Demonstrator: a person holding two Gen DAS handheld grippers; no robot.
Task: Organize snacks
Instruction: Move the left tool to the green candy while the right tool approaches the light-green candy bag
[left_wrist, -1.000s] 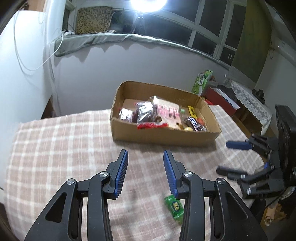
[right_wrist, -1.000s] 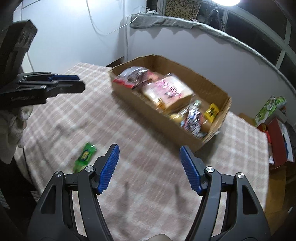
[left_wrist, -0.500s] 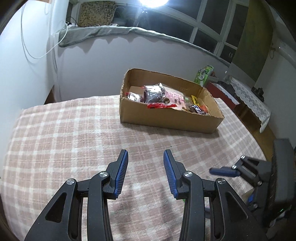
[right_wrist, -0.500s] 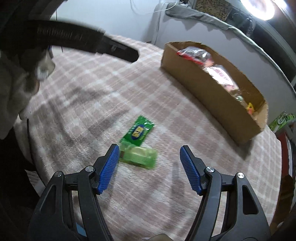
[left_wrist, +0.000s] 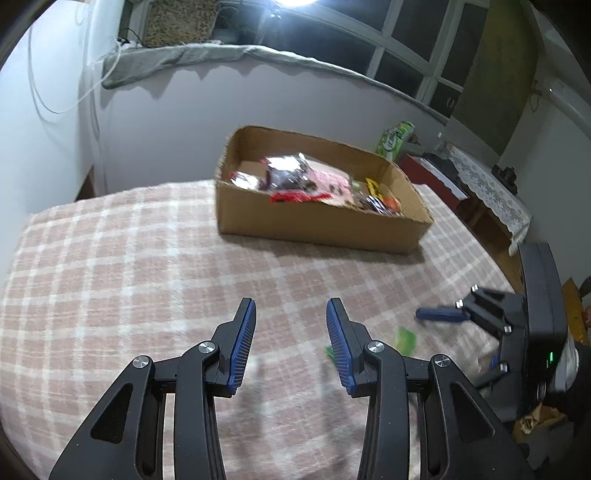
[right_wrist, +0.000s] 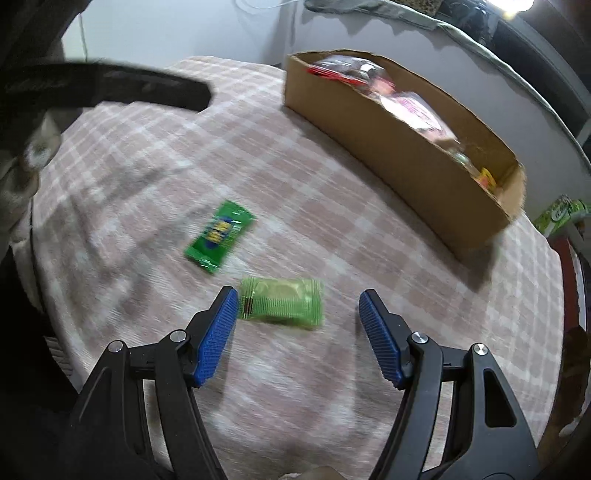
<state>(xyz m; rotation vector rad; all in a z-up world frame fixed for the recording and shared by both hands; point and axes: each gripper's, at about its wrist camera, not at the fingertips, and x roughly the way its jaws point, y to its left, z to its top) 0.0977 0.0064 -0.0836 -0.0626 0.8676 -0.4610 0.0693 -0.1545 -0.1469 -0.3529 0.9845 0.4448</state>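
A cardboard box (left_wrist: 321, 221) holding several snack packets stands at the far side of the checked tablecloth; it also shows in the right wrist view (right_wrist: 402, 144). Two green snack packets lie on the cloth: a pale green one (right_wrist: 282, 302) just ahead of my right gripper (right_wrist: 297, 310), between its open jaws but not touched, and a darker green one (right_wrist: 219, 236) farther left. My left gripper (left_wrist: 291, 321) is open and empty above the cloth. The right gripper shows at the right of the left wrist view (left_wrist: 439, 314), above a green packet (left_wrist: 406, 338).
The pink checked tablecloth (left_wrist: 129, 266) covers the table. A white wall runs behind the box. A green carton (left_wrist: 395, 138) and a red box stand off the table at the right. The left gripper's body (right_wrist: 110, 88) crosses the right wrist view's upper left.
My right gripper has moved down and closer to the pale green packet, which now lies between its open jaws. My left gripper has shifted slightly; the box looks nearer the centre.
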